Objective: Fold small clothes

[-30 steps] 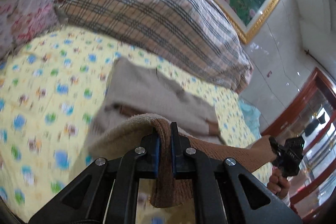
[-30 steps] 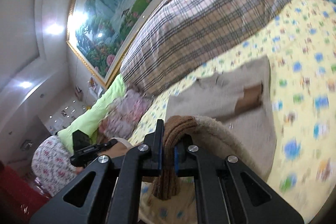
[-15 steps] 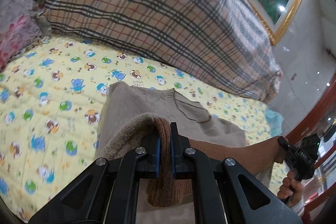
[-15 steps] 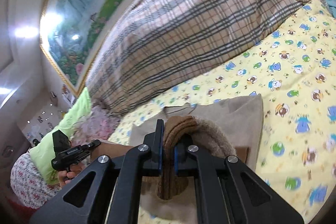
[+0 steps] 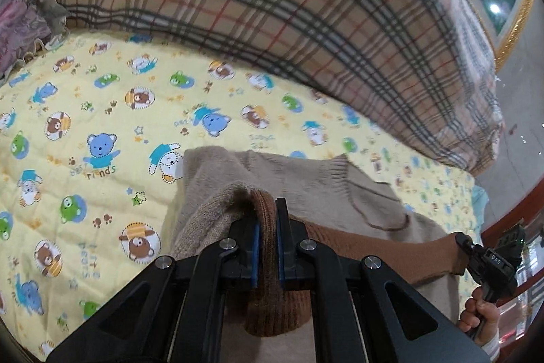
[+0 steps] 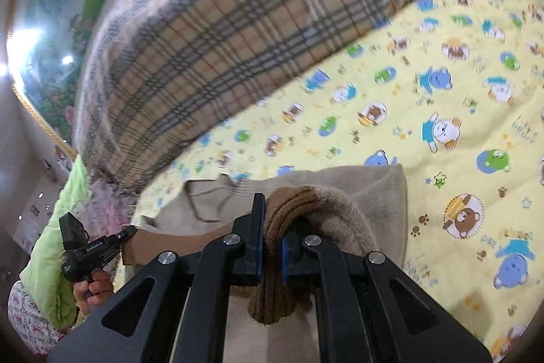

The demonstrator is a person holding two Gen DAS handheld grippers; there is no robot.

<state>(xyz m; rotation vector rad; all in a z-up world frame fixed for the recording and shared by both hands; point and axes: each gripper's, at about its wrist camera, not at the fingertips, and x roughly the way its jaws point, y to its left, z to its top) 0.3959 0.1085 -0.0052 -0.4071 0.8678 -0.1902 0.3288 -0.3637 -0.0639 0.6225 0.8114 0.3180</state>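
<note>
Yellow bedding printed with cartoon bears, the sheet (image 5: 102,111), fills both views, with a big plaid pillow (image 5: 272,5) along its far side. My left gripper (image 5: 266,240) is clamped on the brown ribbed hem of a beige sweater (image 5: 306,179), and my right gripper (image 6: 270,244) pinches the same hem at its other end, so the brown band stretches between them above the sweater's body, which lies flat on the sheet. Only the left view shows the collar clearly, the red wood furniture (image 5: 510,210) past the bed's edge, and my right hand (image 5: 479,312); only the right view shows a green cushion (image 6: 54,247), a floral fabric in the lower left corner, and my left hand (image 6: 91,288). Compared with a second ago, both cameras sit lower and closer to the sheet, and the wall painting (image 6: 51,33) has slid toward the frame edges. Open sheet lies left of the sweater in the left view and right of it in the right view.
</note>
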